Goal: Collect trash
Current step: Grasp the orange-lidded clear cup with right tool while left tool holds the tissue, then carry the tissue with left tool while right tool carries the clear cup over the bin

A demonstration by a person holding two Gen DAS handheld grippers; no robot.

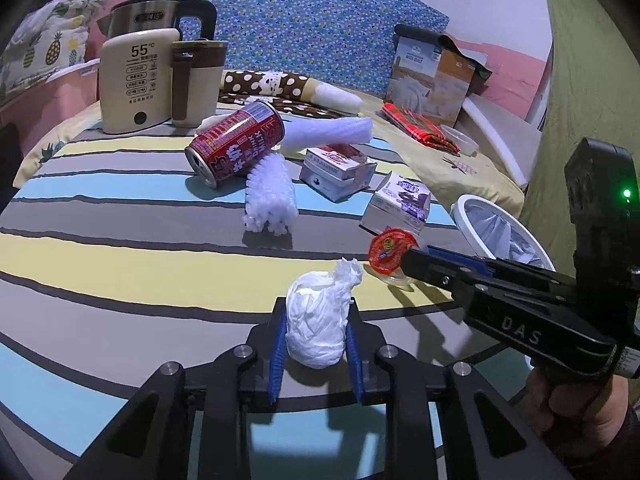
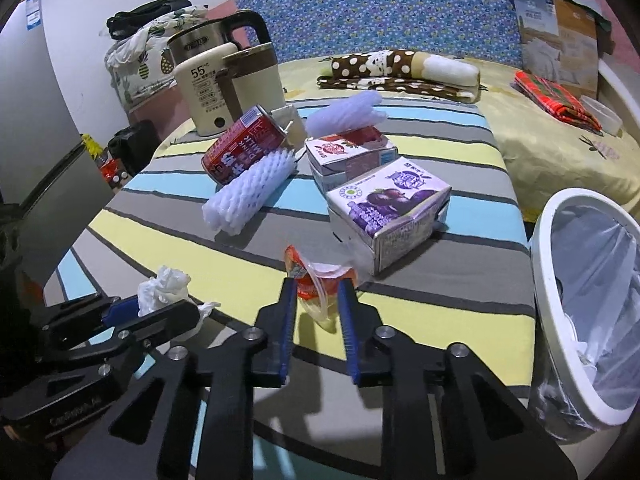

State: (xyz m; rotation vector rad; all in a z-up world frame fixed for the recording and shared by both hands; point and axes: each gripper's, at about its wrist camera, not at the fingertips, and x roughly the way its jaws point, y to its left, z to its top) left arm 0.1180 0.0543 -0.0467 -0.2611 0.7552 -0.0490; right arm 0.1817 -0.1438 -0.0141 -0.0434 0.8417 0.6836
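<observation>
Pinching tissue wad (image 1: 316, 320) and jelly cup (image 2: 318, 284), both grippers

The near part of the striped worktop (image 1: 120, 264) lies bare, giving open passage on the left. Farther back, a red can (image 1: 236, 144), two foam nets (image 1: 270, 196), a red carton (image 1: 338, 172) and a purple carton (image 2: 390, 216) crowd the middle. Kettles (image 1: 138, 80) block the far left corner. The bin (image 2: 592, 308) stands open beside the right edge, its mouth unobstructed.
</observation>
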